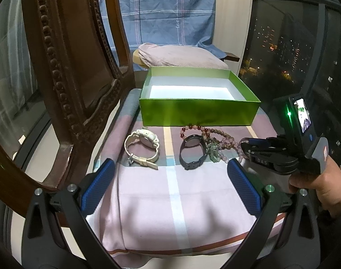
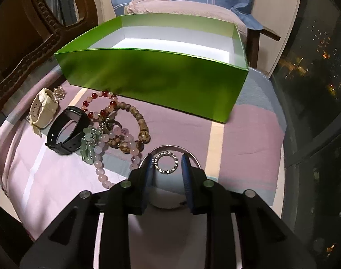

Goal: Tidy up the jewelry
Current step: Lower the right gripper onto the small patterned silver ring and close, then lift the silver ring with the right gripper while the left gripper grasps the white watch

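The cream watch (image 1: 143, 148) lies at the left, the black watch (image 1: 193, 152) and bead bracelets (image 2: 116, 125) mid-cloth before the green box (image 1: 198, 103). Left gripper (image 1: 170, 186) gapes wide; right gripper (image 2: 167, 171) pinches a stiff, slippery-looking silver bangle (image 2: 170, 150) across its rim.

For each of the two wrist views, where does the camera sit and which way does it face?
Left wrist: behind the open left claw, facing the green box across the watches; the right claw and hand show at the right.
Right wrist: low behind the right claw, its blue pads either side of a silver ring, facing the box.
Shared: box, black watch, bead bracelets.
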Demonstrator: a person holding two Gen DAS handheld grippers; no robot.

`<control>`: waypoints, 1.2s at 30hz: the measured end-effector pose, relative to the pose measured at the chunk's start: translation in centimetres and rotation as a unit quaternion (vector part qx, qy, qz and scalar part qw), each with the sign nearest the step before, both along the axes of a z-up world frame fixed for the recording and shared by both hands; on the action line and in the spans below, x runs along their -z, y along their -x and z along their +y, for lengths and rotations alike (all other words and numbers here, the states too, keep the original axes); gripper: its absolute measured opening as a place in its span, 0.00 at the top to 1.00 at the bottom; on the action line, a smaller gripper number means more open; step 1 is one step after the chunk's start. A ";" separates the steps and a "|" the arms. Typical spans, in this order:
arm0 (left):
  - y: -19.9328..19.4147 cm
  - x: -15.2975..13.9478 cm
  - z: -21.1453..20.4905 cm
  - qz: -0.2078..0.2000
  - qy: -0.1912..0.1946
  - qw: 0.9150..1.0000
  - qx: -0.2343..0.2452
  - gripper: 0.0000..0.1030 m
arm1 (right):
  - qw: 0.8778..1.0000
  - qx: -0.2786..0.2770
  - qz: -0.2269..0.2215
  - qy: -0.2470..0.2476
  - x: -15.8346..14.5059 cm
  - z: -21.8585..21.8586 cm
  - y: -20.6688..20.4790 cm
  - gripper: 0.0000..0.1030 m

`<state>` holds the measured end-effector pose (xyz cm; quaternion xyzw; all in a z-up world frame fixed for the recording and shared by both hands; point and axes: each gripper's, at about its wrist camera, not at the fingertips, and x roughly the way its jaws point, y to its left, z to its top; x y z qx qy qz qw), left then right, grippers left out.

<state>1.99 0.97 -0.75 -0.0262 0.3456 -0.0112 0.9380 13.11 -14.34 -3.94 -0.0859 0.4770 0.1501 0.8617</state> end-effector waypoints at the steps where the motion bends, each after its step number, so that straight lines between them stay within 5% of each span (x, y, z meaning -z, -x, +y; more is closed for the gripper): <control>1: 0.0 0.0 0.0 0.000 0.000 1.000 0.001 0.04 | 1.000 0.000 0.000 0.001 0.0 0.0 -0.1 0.75; 10: -0.2 0.4 -0.3 0.005 -0.005 1.000 0.005 0.04 | 1.000 0.008 0.004 -0.020 -0.6 -0.3 0.3 0.79; 19: -0.4 1.0 0.7 0.015 0.002 1.000 -0.002 0.04 | 0.986 0.036 -0.078 -0.143 -7.4 -4.3 4.6 0.79; 23: -1.1 1.7 2.0 0.029 0.022 0.999 -0.009 0.04 | 0.985 0.026 -0.088 -0.148 -8.1 -4.4 5.3 0.79; 31: -2.9 3.7 1.5 0.048 -0.014 0.999 -0.014 0.05 | 0.986 0.016 -0.073 -0.146 -7.3 -4.7 5.1 0.79; 36: -4.7 4.0 1.5 0.043 -0.026 0.999 -0.021 0.14 | 0.986 0.014 -0.076 -0.150 -7.5 -5.0 5.3 0.79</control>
